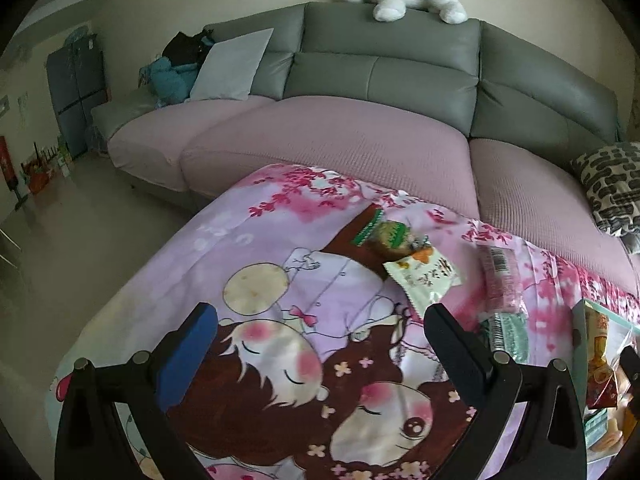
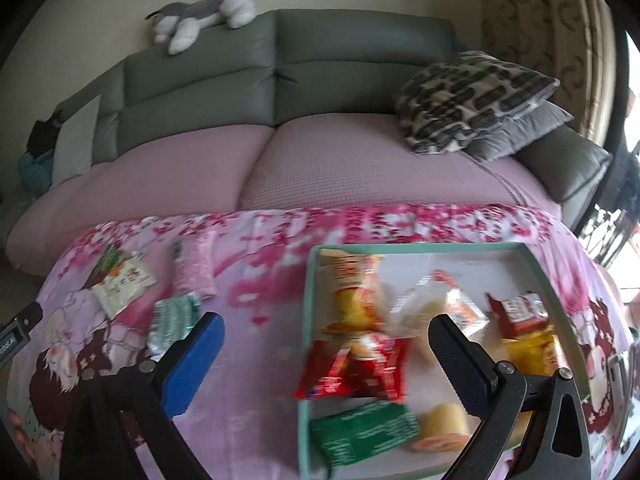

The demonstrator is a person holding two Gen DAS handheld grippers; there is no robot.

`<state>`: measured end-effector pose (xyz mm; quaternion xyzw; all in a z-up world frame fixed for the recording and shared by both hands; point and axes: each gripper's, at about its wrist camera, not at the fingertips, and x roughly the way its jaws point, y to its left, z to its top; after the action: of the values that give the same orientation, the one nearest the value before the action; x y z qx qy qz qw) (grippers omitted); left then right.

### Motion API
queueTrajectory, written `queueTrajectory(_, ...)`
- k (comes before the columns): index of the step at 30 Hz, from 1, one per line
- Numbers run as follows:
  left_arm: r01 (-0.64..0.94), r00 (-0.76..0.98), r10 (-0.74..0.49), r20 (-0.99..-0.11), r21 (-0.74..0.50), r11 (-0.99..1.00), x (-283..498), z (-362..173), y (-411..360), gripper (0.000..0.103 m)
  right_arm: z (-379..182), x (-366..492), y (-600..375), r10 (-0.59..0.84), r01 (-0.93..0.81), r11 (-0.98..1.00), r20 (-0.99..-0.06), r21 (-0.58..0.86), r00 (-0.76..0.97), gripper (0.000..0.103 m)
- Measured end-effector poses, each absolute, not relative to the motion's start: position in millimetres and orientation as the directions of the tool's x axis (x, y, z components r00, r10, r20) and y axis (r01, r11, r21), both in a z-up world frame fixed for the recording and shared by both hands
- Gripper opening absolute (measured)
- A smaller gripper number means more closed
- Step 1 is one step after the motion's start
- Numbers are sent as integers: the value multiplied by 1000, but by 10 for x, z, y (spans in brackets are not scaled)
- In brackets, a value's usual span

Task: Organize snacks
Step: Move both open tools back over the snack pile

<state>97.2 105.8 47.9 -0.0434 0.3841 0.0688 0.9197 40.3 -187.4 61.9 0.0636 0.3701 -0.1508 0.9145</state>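
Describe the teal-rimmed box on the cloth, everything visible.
The box is a shallow, open rectangular tray with thin mint-teal walls and a pale floor, probably cardboard. It sits flat on the pink cartoon-print cloth, right of the loose packets. Inside lie several wrapped snacks, blurred, including a red packet and a green one.

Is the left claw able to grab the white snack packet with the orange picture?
Probably yes. The left claw is open and empty, and the white snack packet lies flat on the pink blanket just ahead of its right finger, with nothing between them.
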Motion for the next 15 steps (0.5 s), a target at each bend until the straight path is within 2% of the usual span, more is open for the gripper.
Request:
queueTrajectory(12,3,645,-114,-756,-146,989,1429,246,1021,102,481,697,-1323,-130,183,983,-710,-1,692,103)
queueTrajectory(15,69,633,-128,-764,-109,992,1580,220,891,102,382,811,-1283,-101,159,987,-729,12,677,103)
